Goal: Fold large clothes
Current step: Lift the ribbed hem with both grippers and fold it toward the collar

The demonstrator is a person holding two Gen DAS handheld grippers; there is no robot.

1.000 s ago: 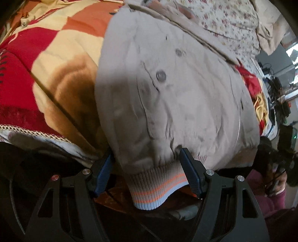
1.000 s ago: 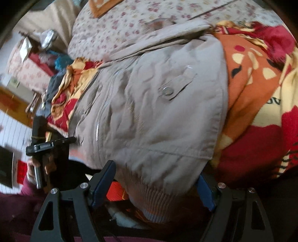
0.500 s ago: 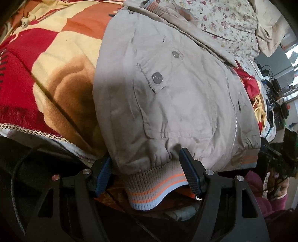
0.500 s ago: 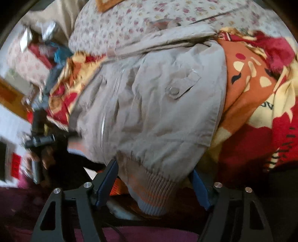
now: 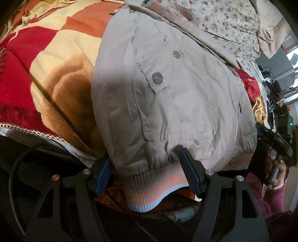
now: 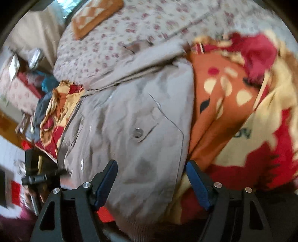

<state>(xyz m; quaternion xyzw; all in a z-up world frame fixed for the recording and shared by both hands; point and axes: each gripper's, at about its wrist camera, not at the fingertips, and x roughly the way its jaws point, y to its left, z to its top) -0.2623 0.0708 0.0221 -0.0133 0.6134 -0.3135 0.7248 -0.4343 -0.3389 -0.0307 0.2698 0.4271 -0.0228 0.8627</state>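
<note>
A beige jacket (image 5: 177, 93) with snap buttons, a zip and a ribbed striped hem (image 5: 149, 188) lies front up on a bed. My left gripper (image 5: 145, 158) stands open at its near left corner. The hem hangs between the blue pads (image 5: 190, 173) and is not pinched. In the right wrist view my right gripper (image 6: 151, 162) is open too, low over the jacket (image 6: 130, 115) near its right side seam, with cloth lying between the fingers. Each gripper shows in the other's view: the right one (image 5: 275, 137) in a hand with a magenta sleeve, the left one (image 6: 35, 178) at the bed's edge.
A red, orange and cream blanket (image 5: 46, 74) lies under the jacket and spreads to both sides (image 6: 242, 121). Behind it is a floral sheet (image 6: 121, 37) with an orange patterned cushion (image 6: 95, 16). Cluttered furniture and cables (image 5: 273, 87) stand beside the bed.
The jacket front has flattened, and its pocket flap now shows in the left view. My right gripper has slid forward over the jacket, so the hem sits lower in its view. The left gripper stayed put.
</note>
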